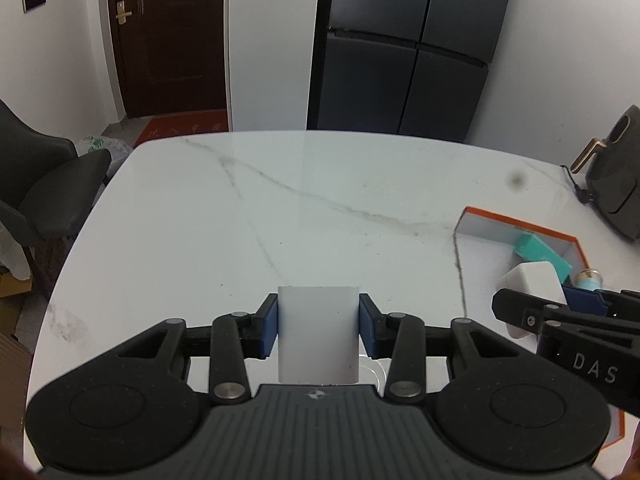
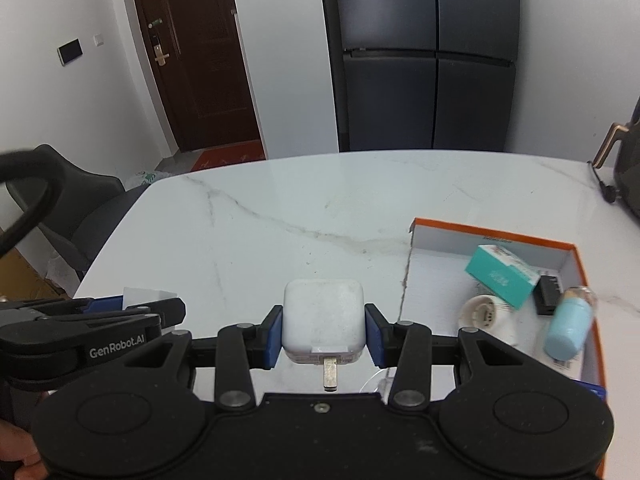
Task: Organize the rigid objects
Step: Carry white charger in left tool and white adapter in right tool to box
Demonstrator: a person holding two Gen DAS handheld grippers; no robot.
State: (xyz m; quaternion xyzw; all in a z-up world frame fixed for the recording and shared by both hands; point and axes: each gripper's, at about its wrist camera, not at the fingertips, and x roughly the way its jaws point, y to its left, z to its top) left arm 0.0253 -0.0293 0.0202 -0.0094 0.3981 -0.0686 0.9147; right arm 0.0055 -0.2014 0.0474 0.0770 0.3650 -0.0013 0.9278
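In the left wrist view the left gripper has its jaws clamped on a plain white block at the bottom centre of the frame, held clear above the marble tabletop. In the right wrist view the right gripper has its jaws pressed against the sides of a white charger, its metal prong pointing back toward the camera. The orange-rimmed box sits at the right of that frame, open, and already holds a teal carton, a light blue bottle, a small black item and a white round piece (what that piece is I cannot tell). Both held things look bound for the box, so the free floor there is tight. The likely trouble is a crowded drop: the charger could land on the teal carton or the white round piece and tip out over the low wall, or knock the bottle so it rolls. Both grippers are close together, the right one showing at the lower right of the left wrist view, so reaching in at once risks a collision. The smooth rounded charger sides could also slip in the jaws if it bumps the rim.
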